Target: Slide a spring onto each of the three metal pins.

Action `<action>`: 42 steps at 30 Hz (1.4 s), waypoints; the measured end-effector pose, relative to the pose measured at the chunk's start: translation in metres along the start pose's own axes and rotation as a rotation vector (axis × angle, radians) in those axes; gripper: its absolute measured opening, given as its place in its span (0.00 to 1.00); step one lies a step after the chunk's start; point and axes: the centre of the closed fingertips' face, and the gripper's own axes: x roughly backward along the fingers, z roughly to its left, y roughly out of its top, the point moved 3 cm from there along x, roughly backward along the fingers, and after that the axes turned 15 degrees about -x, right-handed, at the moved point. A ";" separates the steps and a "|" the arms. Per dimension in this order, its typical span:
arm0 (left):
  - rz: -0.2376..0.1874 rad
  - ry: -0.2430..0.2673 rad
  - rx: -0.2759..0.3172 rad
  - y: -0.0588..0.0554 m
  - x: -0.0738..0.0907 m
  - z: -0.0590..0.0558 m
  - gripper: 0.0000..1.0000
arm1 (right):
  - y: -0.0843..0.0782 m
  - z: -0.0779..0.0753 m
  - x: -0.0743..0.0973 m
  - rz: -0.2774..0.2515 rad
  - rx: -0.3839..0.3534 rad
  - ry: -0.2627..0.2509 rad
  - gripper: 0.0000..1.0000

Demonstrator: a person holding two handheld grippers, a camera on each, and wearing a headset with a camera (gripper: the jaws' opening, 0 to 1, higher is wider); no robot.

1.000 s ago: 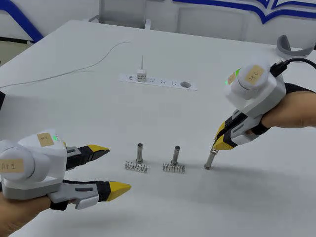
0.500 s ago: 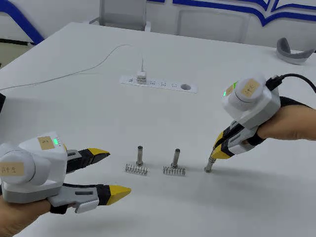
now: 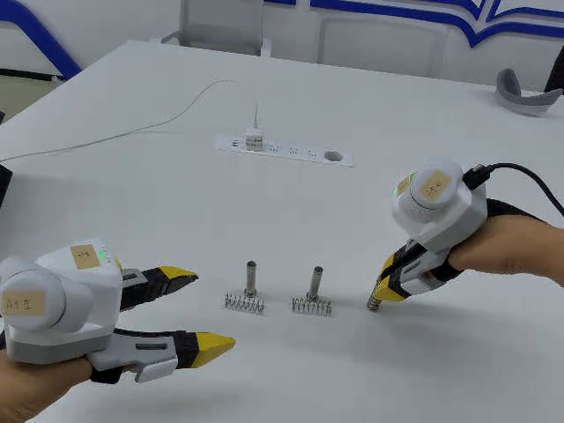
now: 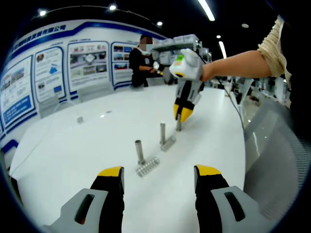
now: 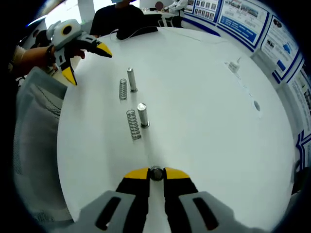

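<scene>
Lower than a second ago: right tongs (image 3: 385, 291), clamped shut on the head of the third pin (image 5: 156, 173), bearing it down so that just its foot shows below the tips. Leaning earlier, nearer upright now. Probably means seating this last pin before any threading. Left tongs (image 3: 214, 308) wide open, empty, hovering near the front as before. Left pin (image 3: 250, 276) and middle pin (image 3: 315, 282) upright and bare, with left spring (image 3: 244, 304) and middle spring (image 3: 311, 306) lying just beside their feet. Third spring not made out. White matte worktop (image 3: 132, 203), power strip (image 3: 282, 148), thin cable (image 3: 132, 130) trailing left. Beyond, a chair (image 3: 220, 22) and poster boards (image 4: 87, 60).
</scene>
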 end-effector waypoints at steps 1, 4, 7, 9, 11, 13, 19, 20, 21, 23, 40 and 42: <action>0.000 0.000 0.000 0.000 0.000 0.000 0.59 | 0.000 0.000 -0.001 0.002 0.002 -0.003 0.12; 0.000 0.001 0.002 0.000 0.000 0.000 0.59 | 0.001 -0.003 -0.002 -0.008 -0.001 -0.003 0.12; 0.001 -0.001 0.001 -0.001 0.000 -0.001 0.59 | 0.000 -0.003 -0.002 -0.007 0.002 -0.005 0.12; 0.002 -0.001 0.002 -0.001 0.000 -0.001 0.59 | 0.000 -0.003 -0.003 -0.005 0.008 -0.007 0.13; 0.002 -0.001 0.002 -0.002 0.000 -0.001 0.59 | 0.000 -0.004 -0.004 -0.002 0.016 -0.009 0.13; 0.002 -0.001 0.002 -0.001 0.000 -0.001 0.59 | -0.001 -0.003 -0.005 0.000 0.017 -0.007 0.15; 0.004 -0.003 0.001 -0.002 -0.001 -0.002 0.59 | 0.000 -0.003 -0.004 -0.004 0.029 -0.013 0.19; 0.005 -0.003 0.001 -0.002 -0.001 -0.002 0.59 | 0.000 -0.002 -0.003 -0.008 0.030 -0.013 0.19; 0.005 -0.004 0.001 -0.002 -0.001 -0.002 0.59 | 0.001 -0.002 -0.002 -0.012 0.033 -0.015 0.20; 0.004 -0.005 0.000 -0.002 -0.002 -0.002 0.59 | 0.003 -0.001 0.001 -0.019 0.038 -0.019 0.21; 0.002 -0.015 -0.003 -0.001 -0.003 -0.004 0.58 | 0.030 0.032 -0.003 -0.043 0.130 0.019 0.20; 0.002 -0.014 -0.002 -0.001 -0.002 -0.004 0.58 | 0.031 0.035 -0.008 -0.040 0.138 0.026 0.20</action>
